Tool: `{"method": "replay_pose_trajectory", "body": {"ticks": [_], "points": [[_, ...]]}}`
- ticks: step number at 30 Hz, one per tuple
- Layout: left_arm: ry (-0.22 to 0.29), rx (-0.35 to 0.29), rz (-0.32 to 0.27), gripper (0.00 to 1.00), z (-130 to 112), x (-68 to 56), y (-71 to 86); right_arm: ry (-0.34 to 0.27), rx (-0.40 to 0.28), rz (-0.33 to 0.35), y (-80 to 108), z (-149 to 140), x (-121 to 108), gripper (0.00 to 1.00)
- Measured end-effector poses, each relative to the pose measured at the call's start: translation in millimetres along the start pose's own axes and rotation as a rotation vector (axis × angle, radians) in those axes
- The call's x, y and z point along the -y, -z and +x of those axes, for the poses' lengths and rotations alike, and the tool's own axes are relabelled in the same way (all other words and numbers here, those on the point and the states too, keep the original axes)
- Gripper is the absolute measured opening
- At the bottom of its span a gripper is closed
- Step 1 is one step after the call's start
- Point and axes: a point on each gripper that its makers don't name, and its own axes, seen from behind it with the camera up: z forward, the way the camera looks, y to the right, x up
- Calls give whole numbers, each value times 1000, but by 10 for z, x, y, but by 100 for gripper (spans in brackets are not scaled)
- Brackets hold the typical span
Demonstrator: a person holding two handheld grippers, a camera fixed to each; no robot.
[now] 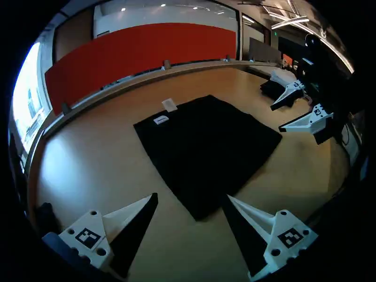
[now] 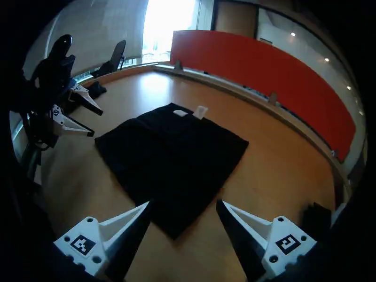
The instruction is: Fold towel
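A black towel (image 1: 207,150) lies flat on the wooden table, with a white tag (image 1: 160,120) at its far left corner. In the left gripper view my left gripper (image 1: 188,207) hangs open above the towel's near corner, nothing between its fingers. Farther off at the right, the right gripper (image 1: 291,115) is also open, above the table beside the towel. In the right gripper view the same towel (image 2: 174,155) spreads ahead, and my right gripper (image 2: 184,211) is open just over its near corner. The left gripper (image 2: 89,120) shows open at the far left.
A small white card (image 1: 169,104) lies on the table by the towel's far corner. A red partition (image 1: 141,54) runs along the table's far edge. Dark folded cloth (image 1: 272,87) lies at the far right. A dark chair (image 2: 115,56) stands beyond the table.
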Motion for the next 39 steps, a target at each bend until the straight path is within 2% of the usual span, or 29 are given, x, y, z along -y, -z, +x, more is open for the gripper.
{"method": "replay_pose_trajectory", "body": {"ticks": [12, 23, 36, 39], "points": [[3, 71, -30, 98, -234, -92, -119, -1, 71, 25, -54, -299, 45, 100], [7, 130, -63, 98, -354, -185, -179, -5, 99, 57, -76, -385, 83, 99], [-14, 179, -66, 95, -404, -190, -208, -10, 125, 87, -86, -466, 112, 82], [-4, 183, -62, 94, -403, -183, -212, -17, 125, 97, -85, -473, 130, 78]]}}
